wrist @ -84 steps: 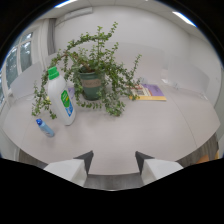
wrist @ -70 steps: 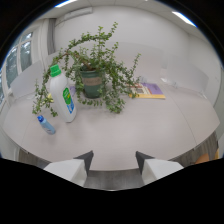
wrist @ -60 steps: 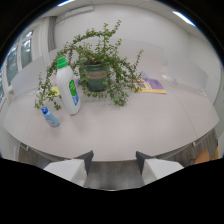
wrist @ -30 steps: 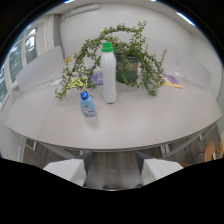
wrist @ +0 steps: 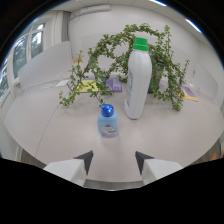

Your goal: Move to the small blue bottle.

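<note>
Jaws: the gripper (wrist: 114, 161) is wide open, holding nothing.
Small blue bottle (wrist: 107, 122): upright on the counter (wrist: 55, 135), just ahead of the jaws, beside the big white bottle (wrist: 137, 80).
Do it well: go straight, slowly; miss the plant (wrist: 100, 65).

Hand-held gripper (wrist: 114, 159) held level, pointing forward. Two fingers spread well apart, a wide gap between the dark tips. Left finger (wrist: 85, 161) angled inward at its tip, right finger (wrist: 143, 160) mirroring it. Pale finger bodies broad at the base, narrowing to dark wedges. Nothing pinched, nothing touching either tip. No hand or sleeve in sight.
</note>
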Demonstrator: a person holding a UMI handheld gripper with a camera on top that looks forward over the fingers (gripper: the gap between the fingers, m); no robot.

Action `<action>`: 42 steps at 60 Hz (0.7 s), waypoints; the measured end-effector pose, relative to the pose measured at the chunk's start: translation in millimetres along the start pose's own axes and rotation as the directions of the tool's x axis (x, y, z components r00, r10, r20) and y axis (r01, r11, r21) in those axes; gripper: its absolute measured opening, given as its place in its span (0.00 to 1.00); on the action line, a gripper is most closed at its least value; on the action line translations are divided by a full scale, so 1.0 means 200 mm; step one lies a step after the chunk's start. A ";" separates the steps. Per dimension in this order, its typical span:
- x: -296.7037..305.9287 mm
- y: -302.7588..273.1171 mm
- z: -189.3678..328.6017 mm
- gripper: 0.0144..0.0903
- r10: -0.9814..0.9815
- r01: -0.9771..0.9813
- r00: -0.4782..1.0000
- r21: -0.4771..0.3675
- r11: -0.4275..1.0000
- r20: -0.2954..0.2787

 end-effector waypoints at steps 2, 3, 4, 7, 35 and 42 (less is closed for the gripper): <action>-0.01 -0.02 0.04 0.92 0.000 0.000 1.000 0.003 1.000 -0.001; -0.01 -0.03 0.05 0.92 0.000 0.000 1.000 0.004 1.000 0.001; -0.02 -0.04 0.07 0.92 0.000 0.000 1.000 0.006 1.000 0.002; -0.02 -0.06 0.11 0.91 0.003 -0.003 1.000 0.012 1.000 -0.003; -0.06 -0.07 0.26 0.92 -0.011 0.011 1.000 0.002 1.000 0.000; -0.07 -0.07 0.26 0.92 -0.011 0.011 1.000 0.000 1.000 0.001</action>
